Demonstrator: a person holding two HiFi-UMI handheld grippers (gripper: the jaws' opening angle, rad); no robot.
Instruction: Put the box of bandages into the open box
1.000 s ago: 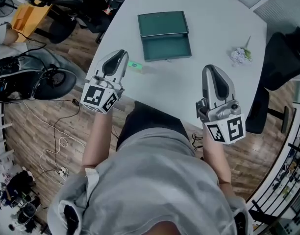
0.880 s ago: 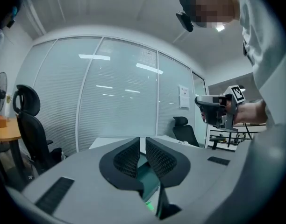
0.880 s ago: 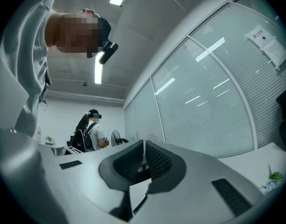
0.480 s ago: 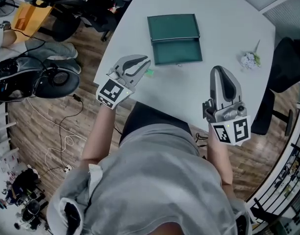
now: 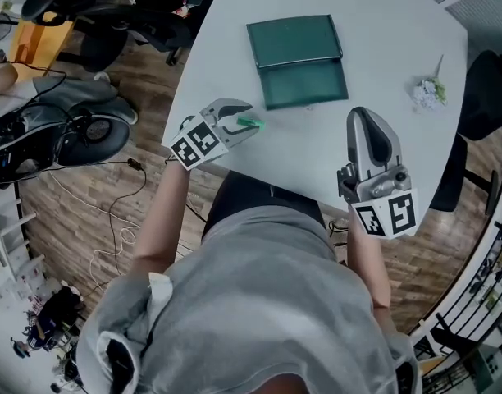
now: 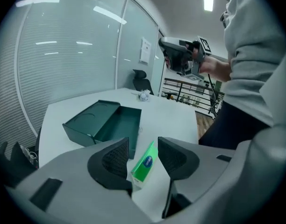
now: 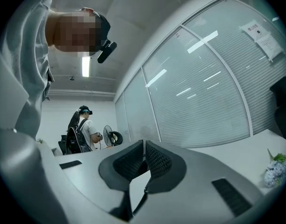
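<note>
A small green box of bandages lies on the white table, just in front of the dark green open box, whose lid lies back behind it. My left gripper comes in from the left with its jaws opening. In the left gripper view the box of bandages lies between the pads with a gap on each side, and the open box stands beyond it. My right gripper hovers over the table's near right, shut on nothing; its tips meet.
A small bunch of pale flowers lies at the table's far right. Office chairs and floor cables sit left of the table, and a black chair on the right. Glass walls lie beyond, with a person standing far off.
My left gripper has swung right and turned toward the box of bandages, and its jaws have gone from shut to open around it. The right gripper has barely moved.
</note>
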